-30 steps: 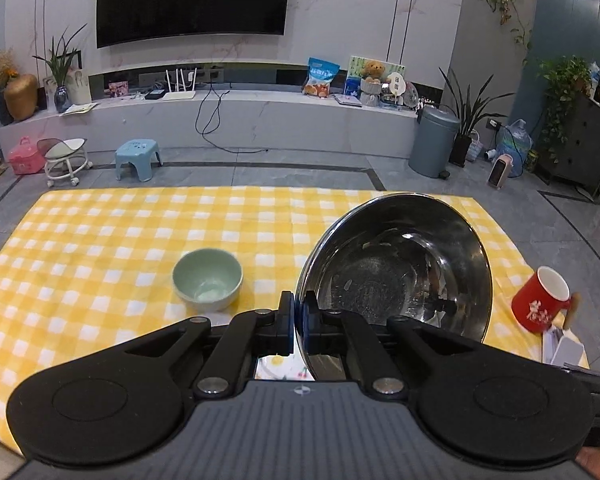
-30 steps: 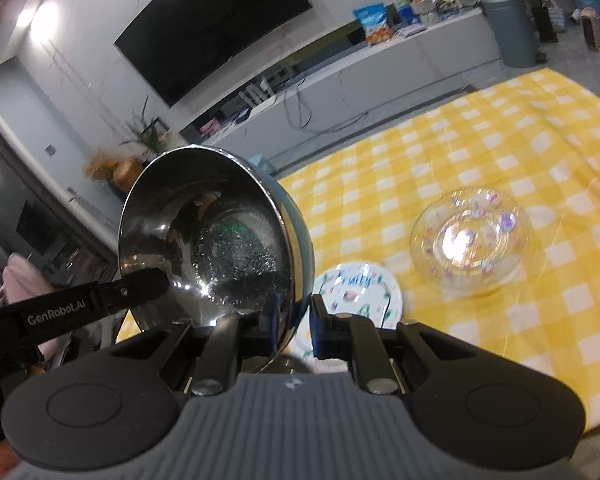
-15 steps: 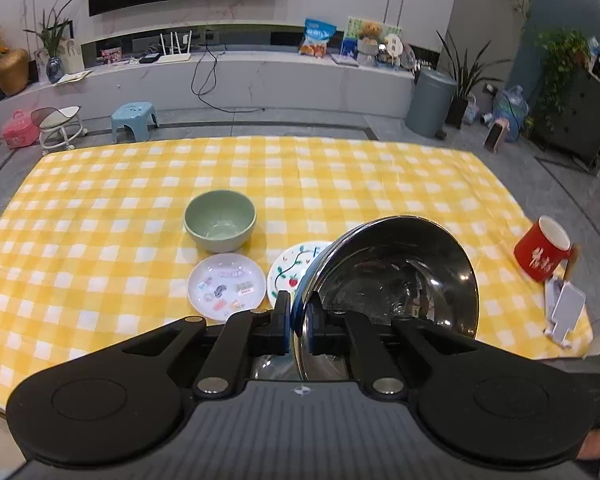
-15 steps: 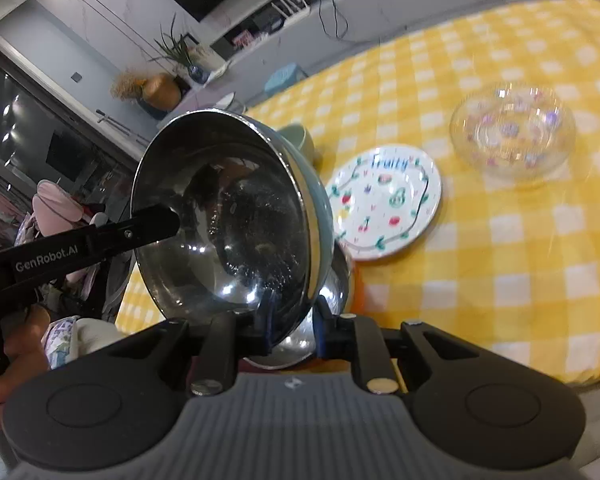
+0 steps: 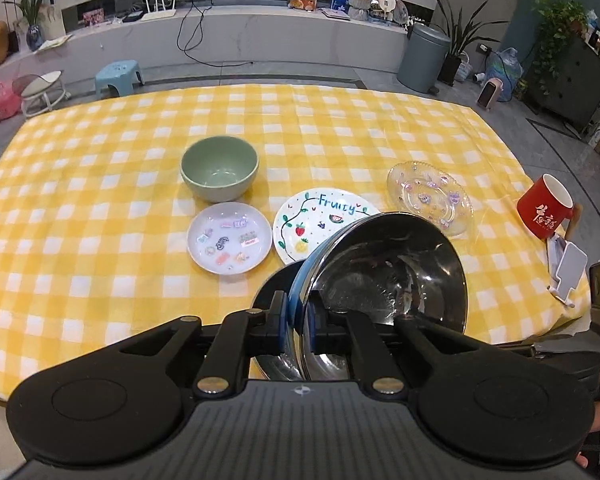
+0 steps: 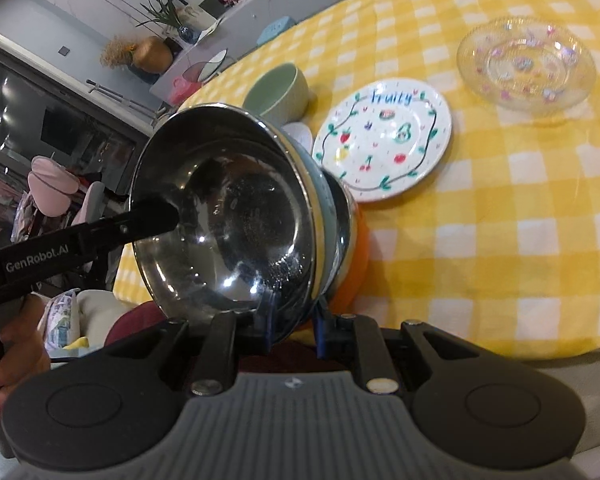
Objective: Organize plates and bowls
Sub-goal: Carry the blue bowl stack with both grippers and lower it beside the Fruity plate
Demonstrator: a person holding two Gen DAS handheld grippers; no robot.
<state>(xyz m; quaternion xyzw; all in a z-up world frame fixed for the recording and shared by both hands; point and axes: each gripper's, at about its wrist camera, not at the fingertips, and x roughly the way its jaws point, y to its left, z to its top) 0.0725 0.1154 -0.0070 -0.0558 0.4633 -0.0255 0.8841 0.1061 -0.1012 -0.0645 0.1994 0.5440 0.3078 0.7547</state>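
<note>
A steel bowl [image 5: 388, 272] with a pale blue outside hangs tilted at the table's near edge. Its lower side rests in a second steel bowl [image 5: 272, 284] whose outside is orange [image 6: 354, 256]. My left gripper [image 5: 297, 320] has the tilted bowl's rim between its pads, and its jaws are opening. On the opposite side, my right gripper [image 6: 295, 326] is shut on the same bowl [image 6: 228, 208]. The left finger [image 6: 152, 216] reaches inside it. Behind stand a green bowl [image 5: 219, 168], a sticker plate [image 5: 230, 242], a "Fruity" plate [image 5: 316, 220] and a clear glass plate [image 5: 428, 196].
A yellow checked cloth [image 5: 100, 200] covers the table. A red mug [image 5: 544, 212] and a white phone stand [image 5: 568, 272] sit at its right edge. A person's hand [image 6: 16, 344] holds the left gripper. Floor, a blue stool and a bin lie beyond.
Both grippers have sunk with the steel bowl and tipped further down. The bowl now sits partly in the second steel bowl at the near edge. The left pads stand slightly wider.
</note>
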